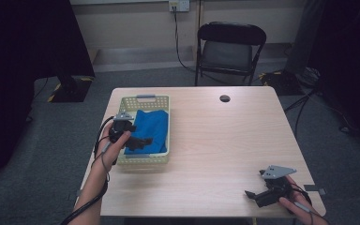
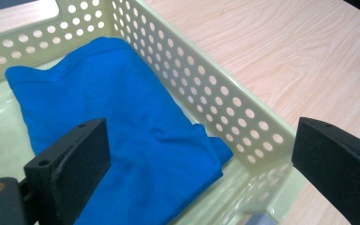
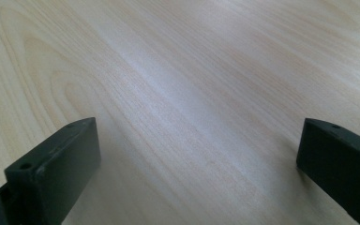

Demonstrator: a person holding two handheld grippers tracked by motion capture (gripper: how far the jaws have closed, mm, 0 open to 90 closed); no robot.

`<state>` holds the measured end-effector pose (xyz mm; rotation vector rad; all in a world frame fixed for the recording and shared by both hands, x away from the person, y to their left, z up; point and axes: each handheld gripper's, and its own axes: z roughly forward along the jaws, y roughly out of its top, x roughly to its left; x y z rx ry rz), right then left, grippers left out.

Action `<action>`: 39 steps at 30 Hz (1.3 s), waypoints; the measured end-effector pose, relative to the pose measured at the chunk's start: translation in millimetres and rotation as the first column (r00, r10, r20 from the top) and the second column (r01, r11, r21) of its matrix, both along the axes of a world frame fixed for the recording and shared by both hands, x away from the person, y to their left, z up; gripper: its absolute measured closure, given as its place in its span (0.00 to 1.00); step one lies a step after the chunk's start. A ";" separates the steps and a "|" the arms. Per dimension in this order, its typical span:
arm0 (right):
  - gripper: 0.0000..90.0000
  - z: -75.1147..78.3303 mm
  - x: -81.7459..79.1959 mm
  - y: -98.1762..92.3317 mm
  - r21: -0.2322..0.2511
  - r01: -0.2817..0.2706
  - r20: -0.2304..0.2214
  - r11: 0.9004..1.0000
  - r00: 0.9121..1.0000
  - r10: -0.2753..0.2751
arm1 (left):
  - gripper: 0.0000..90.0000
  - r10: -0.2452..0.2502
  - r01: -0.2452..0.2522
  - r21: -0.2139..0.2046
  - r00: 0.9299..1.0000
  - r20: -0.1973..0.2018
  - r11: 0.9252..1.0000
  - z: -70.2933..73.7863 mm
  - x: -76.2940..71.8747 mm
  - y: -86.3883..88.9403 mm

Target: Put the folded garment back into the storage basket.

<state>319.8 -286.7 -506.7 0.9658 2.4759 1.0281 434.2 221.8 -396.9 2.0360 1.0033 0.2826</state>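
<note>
One tabletop, light wood grain, with one dark round hole near its far edge. One pale yellow perforated basket sits on the left half of it. Inside the basket: one folded blue cloth, lying flat on the basket floor and reaching the right-hand wall.

Two tools in use, one per hand. Left tool is held over the basket's near left part, just above the blue cloth. In the left gripper view its two black jaws stand wide apart; the cloth fills the space between them, with the basket wall running diagonally past the far jaw. Nothing is clamped; whether a jaw touches the cloth cannot be told.

Right tool is low over the near right corner of the tabletop, well apart from the basket. In the right gripper view its two jaws are spread apart over bare wood, gripping nothing.

Behind the tabletop: one black folding chair on grey carpet, and one wall socket with a cable hanging from it.
</note>
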 end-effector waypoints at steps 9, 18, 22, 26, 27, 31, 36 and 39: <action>0.00 0.0 0.0 0.0 0.000 0.000 0.000 1.000 1.000 0.000 | 0.04 0.000 0.000 -0.020 1.000 0.014 1.000 -3.1 -12.3 8.7; 0.00 0.0 0.0 0.0 0.000 0.000 0.000 1.000 1.000 0.000 | 0.04 0.002 -0.002 -0.014 1.000 0.022 1.000 -7.3 -22.3 16.3; 0.00 0.0 0.0 0.0 0.000 0.000 0.000 1.000 1.000 0.000 | 0.04 0.003 -0.003 -0.016 1.000 0.026 1.000 -8.3 -25.0 18.8; 0.00 0.0 0.0 0.0 0.000 0.000 0.000 1.000 1.000 0.000 | 0.04 0.002 -0.001 -0.015 1.000 0.028 1.000 -8.6 -27.6 20.6; 0.00 0.0 0.0 0.0 0.000 0.000 0.000 1.000 1.000 0.000 | 0.04 0.001 -0.001 -0.021 1.000 0.028 1.000 -9.0 -28.6 21.4; 0.00 0.0 0.0 0.0 0.000 0.000 0.000 1.000 1.000 0.000 | 0.04 0.009 -0.009 -0.018 1.000 0.030 1.000 -10.9 -33.3 25.2; 0.00 0.0 0.0 0.0 0.000 0.000 0.000 1.000 1.000 0.000 | 0.04 0.012 -0.011 -0.025 0.999 0.035 1.000 -12.8 -38.5 29.6; 0.00 0.0 0.0 0.0 0.000 0.000 0.000 1.000 1.000 0.000 | 0.04 0.012 -0.011 -0.026 0.999 0.036 1.000 -14.7 -42.4 31.2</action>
